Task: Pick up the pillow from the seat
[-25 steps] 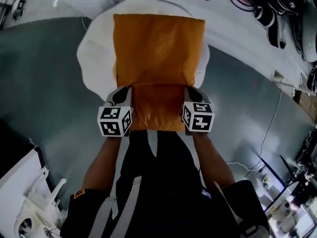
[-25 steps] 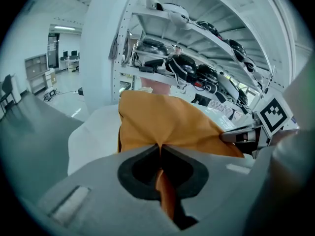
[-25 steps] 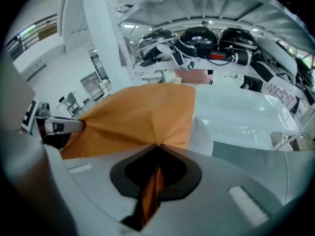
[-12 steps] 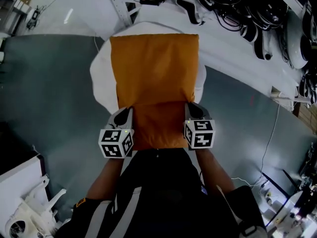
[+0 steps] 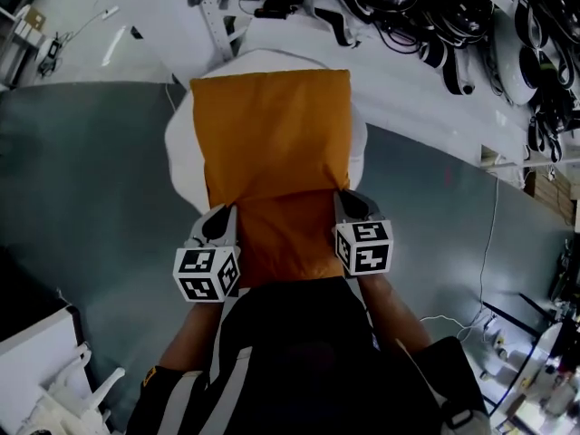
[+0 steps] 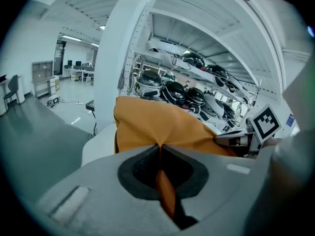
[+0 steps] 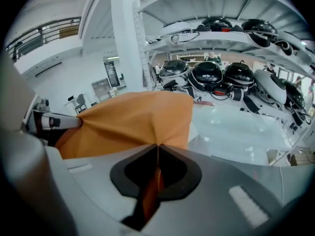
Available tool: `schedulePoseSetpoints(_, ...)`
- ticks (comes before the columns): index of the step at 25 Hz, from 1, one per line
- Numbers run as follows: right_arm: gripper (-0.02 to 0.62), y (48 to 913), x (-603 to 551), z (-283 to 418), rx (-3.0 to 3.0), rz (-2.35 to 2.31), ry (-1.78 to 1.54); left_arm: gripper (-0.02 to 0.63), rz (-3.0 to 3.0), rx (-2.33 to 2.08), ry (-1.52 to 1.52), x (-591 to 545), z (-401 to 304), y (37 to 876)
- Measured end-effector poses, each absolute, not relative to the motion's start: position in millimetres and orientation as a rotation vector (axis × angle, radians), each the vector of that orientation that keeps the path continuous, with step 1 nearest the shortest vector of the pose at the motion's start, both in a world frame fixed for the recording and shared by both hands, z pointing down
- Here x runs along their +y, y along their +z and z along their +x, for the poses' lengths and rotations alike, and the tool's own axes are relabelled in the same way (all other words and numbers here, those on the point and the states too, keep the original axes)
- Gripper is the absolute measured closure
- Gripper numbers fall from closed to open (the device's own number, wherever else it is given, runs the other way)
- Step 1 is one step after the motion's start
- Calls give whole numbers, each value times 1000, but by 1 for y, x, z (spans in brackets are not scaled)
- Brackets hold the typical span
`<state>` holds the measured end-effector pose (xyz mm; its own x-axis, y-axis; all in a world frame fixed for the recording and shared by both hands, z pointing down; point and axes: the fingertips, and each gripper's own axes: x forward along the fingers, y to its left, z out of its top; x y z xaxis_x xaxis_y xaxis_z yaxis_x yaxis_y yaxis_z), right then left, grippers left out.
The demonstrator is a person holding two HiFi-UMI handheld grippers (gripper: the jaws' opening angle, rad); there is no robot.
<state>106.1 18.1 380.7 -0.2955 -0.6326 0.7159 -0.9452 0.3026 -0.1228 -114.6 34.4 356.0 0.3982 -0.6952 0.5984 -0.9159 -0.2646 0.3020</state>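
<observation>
**A:** What stands nearest?

**B:** The person's dark jacket [image 5: 299, 361], striped with pale bands, and a bare forearm [image 5: 195, 333] on each side reaching forward. Each arm carries a grey moulded gripper topped by a cube of black-and-white square markers.

**A:** How do the jaws stand?

**B:** The left gripper [image 5: 220, 223] has its jaws pressed together on a thin fold of orange cloth. The fold runs down through the dark padded hollow between them. The right gripper [image 5: 348, 208] pinches the same way, closed on a pleat at the opposite side.

**A:** What is pinched?

**B:** The pillow [image 5: 272, 143]: rectangular, soft, covered in matte orange fabric, with creases fanning out from each pinch. The grippers hold its near end by the two side edges. That end drops into shadow, and the rest stretches away over the seat [image 5: 179, 143]. Whether it touches the seat cannot be told.

**A:** And the seat?

**B:** White and smooth, its rounded outline showing on both sides of the pillow.

**A:** Beyond?

**B:** Flat grey floor [image 5: 82, 188], then white metal shelving [image 7: 128, 58] loaded with glossy black domed helmets [image 7: 214, 75] and loose black cables [image 5: 399, 16].
</observation>
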Motion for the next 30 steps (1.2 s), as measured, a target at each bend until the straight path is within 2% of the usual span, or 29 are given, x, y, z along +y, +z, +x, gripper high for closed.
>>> schedulePoseSetpoints(15,584,341,87,97,-2070,1390,687,600,2041,-1419,396,110,-125,321)
schedulePoseSetpoints(30,586,285,84,124,-2201,1396,544,600,2067,-1569,324,121,-98,271)
